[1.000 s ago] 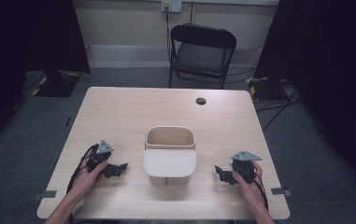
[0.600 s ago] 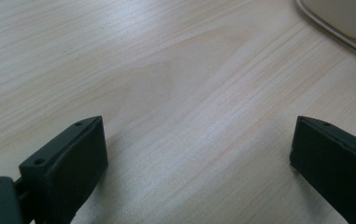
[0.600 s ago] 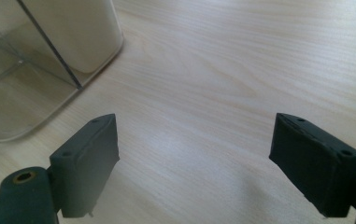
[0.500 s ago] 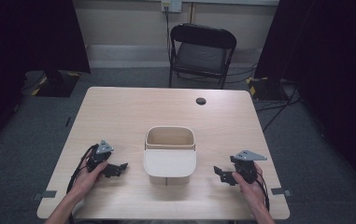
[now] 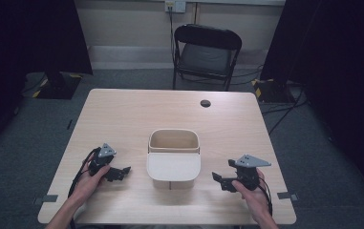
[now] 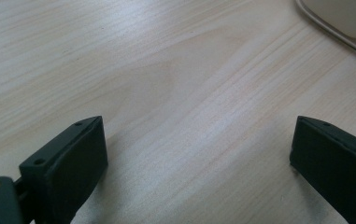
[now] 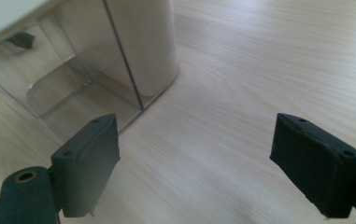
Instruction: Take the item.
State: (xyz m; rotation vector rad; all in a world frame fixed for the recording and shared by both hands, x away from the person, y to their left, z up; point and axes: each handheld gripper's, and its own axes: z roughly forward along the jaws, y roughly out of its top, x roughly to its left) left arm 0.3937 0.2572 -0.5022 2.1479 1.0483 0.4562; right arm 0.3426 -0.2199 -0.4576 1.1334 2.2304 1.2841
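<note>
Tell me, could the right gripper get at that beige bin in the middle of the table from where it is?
Probably yes. The right gripper sits beside the bin with its jaws open and pointing toward it, and bare table lies between them, with nothing in the way.

Cream-beige bin (image 5: 174,143) with a paler cream lid (image 5: 173,167), sitting on a light wood-grain table (image 5: 136,114). Both grippers, left (image 5: 120,172) and right (image 5: 219,178), are black with grey top plates.
</note>
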